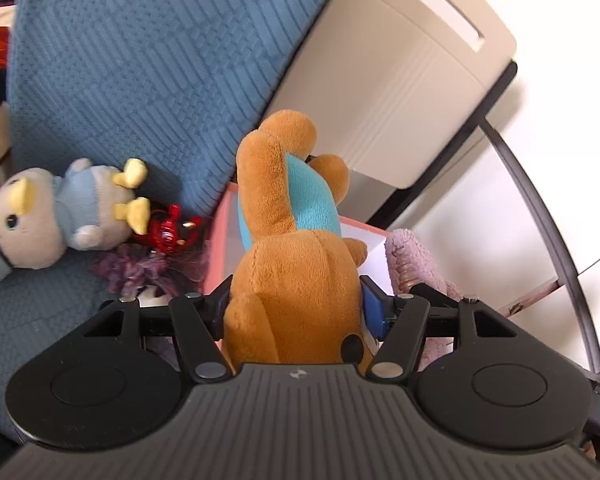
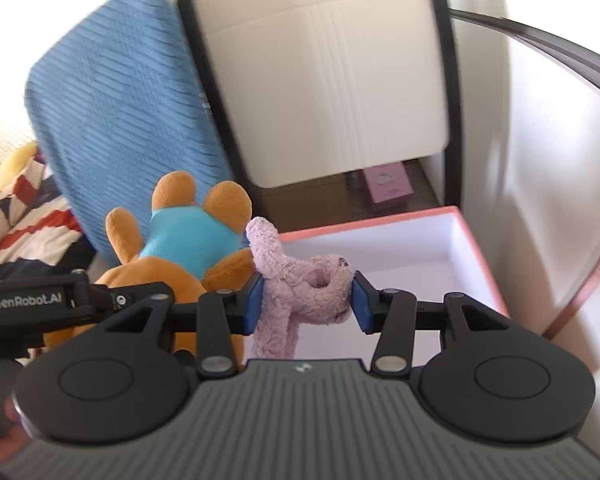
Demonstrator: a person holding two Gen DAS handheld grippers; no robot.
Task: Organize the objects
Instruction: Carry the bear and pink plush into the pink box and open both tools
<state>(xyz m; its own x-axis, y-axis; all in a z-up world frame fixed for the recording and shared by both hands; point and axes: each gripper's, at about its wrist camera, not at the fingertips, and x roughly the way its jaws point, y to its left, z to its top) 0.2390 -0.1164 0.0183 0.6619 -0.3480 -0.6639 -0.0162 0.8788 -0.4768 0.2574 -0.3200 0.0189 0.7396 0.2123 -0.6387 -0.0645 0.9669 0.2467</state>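
A blue textured cushion [image 1: 140,60] stands upright, and beside it is a cream cabinet front [image 2: 320,80] with a slot handle, framed in black. Under the cabinet a dark brown shelf [image 2: 332,196] is open. A white wall [image 2: 540,160] catches bright daylight. Striped red, white and navy bedding [image 2: 20,220] lies at the left edge.

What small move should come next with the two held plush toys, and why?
Probably carry both over the pink box and let go: the left hand-held gripper clamps the orange plush, the right hand-held gripper the pink plush, and the box looks empty.
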